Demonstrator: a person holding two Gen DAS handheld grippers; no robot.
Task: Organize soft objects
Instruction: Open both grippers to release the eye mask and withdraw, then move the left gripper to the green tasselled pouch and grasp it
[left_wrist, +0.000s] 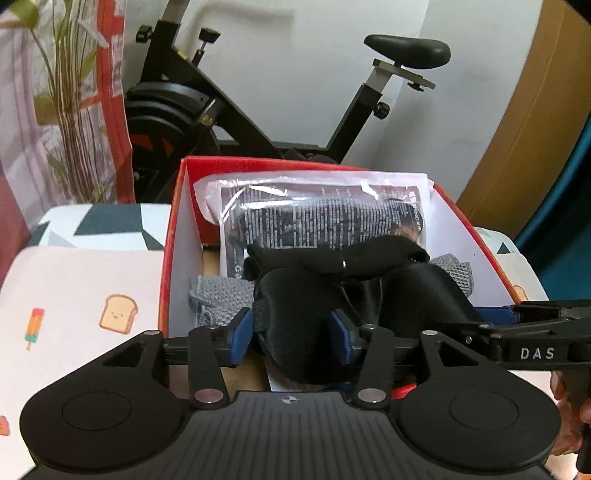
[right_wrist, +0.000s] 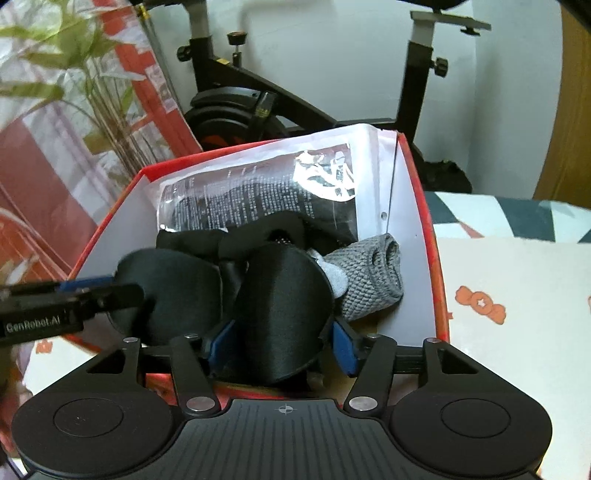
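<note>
The blue-padded fingers (left_wrist: 242, 332) of the left gripper (left_wrist: 295, 338) stand parted around one cup of a black satin eye mask (left_wrist: 295, 295), and whether the pads press on it cannot be told. The right gripper (right_wrist: 282, 343) has its fingers (right_wrist: 343, 347) likewise apart on either side of the mask's other cup, the fabric bulging between them; contact is unclear there too. The mask lies in a red cardboard box (left_wrist: 173, 236), directly ahead of both pairs of fingers. Just beyond it sits a black cloth roll (left_wrist: 332, 256), and farther ahead a clear printed plastic packet (left_wrist: 321, 218) leans against the far wall. A grey knitted piece (right_wrist: 369, 280) lies beside the right fingers. Behind the box stands an exercise bike (left_wrist: 258, 110). The box rests on a patterned sheet (left_wrist: 92, 295).
</note>
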